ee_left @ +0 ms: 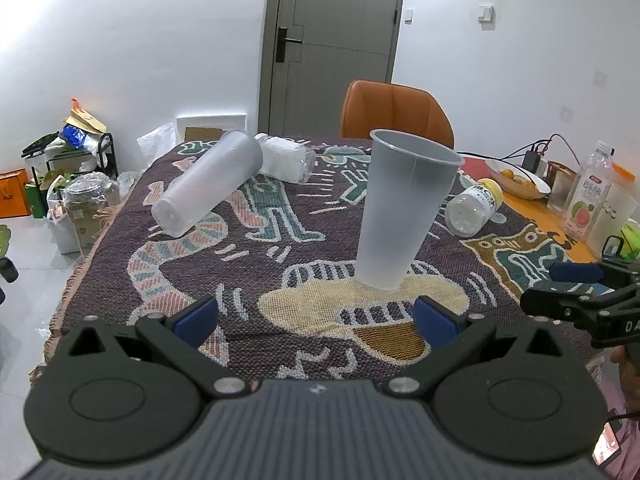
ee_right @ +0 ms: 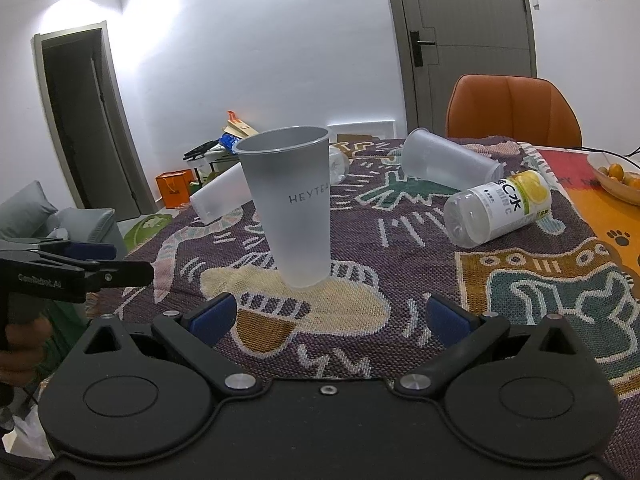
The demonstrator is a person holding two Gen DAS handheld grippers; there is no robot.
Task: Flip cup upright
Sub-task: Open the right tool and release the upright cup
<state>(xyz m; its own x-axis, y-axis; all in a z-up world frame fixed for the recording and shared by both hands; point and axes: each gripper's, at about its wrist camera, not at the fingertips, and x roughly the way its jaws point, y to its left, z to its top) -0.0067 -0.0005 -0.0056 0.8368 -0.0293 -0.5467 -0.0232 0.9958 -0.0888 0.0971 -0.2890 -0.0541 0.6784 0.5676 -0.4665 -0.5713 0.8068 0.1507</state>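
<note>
Left wrist view: the left gripper (ee_left: 316, 318) stood released, its blue pads wide apart and empty at 6 o'clock. Just beyond it the frosted cup (ee_left: 404, 208) stood upright, mouth up, on the patterned blanket (ee_left: 256, 264), clear of both pads. A second frosted cup (ee_left: 208, 182) lay on its side at 10 o'clock, its mouth end resting against a clear wrapped bundle (ee_left: 286, 158) whose contents were too blurred to read. One lemon-label bottle (ee_left: 476, 206) lay toppled at 2 o'clock, partly hidden behind the upright cup. The right gripper (ee_left: 580, 288) entered at 3 o'clock, cut off by the frame edge; from here its spread could not be judged. One orange chair (ee_left: 396, 112) stood at 12 o'clock, its lower part hidden by the table.

Right wrist view: the right gripper (ee_right: 328, 318) was likewise released, holding nothing. The upright cup (ee_right: 294, 208), marked HEYTEA, stood at 11 o'clock from its pads. This view showed three cups in all: the fallen cup (ee_right: 218, 196) was mostly hidden behind the upright one, and a third cup (ee_right: 448, 164) lay on its side at 1 o'clock beside the bottle (ee_right: 500, 208). The left gripper (ee_right: 80, 264) showed side-on at 9 o'clock, partly cut off.
</note>
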